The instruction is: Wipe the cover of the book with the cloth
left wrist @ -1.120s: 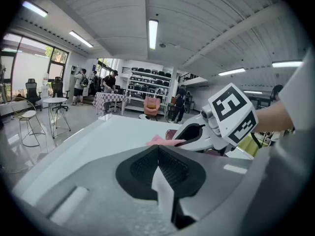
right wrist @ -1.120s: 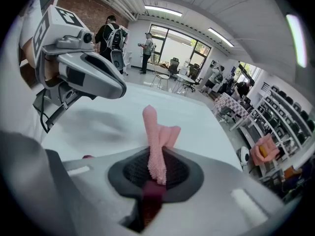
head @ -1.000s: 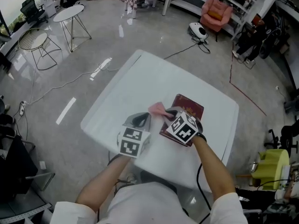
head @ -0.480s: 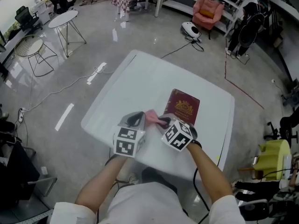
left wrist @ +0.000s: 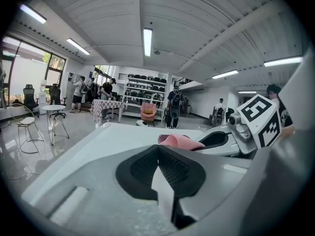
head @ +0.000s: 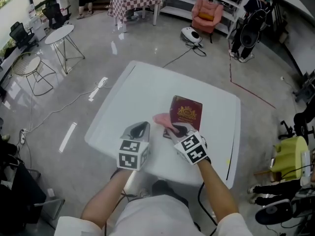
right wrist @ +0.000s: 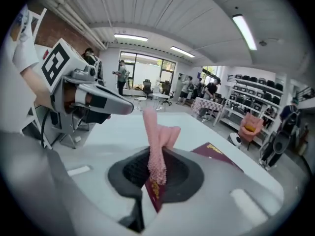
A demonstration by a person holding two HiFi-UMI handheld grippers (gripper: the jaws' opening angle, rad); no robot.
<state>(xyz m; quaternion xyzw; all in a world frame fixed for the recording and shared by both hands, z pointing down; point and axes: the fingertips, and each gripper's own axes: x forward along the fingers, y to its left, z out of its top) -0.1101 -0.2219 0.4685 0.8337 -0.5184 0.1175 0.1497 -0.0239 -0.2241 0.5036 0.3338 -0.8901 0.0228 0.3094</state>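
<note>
Pink cloth is pinched in your right gripper, jaws clamped on it, at the near-left edge of the maroon book, which lies flat on the white table. Your left gripper is just beside it, jaws together, holding nothing.

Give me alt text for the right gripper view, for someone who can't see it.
The right gripper is shut on a pink cloth that sticks up from its jaws, over a maroon book lying on a white table. The left gripper hangs at upper left.
</note>
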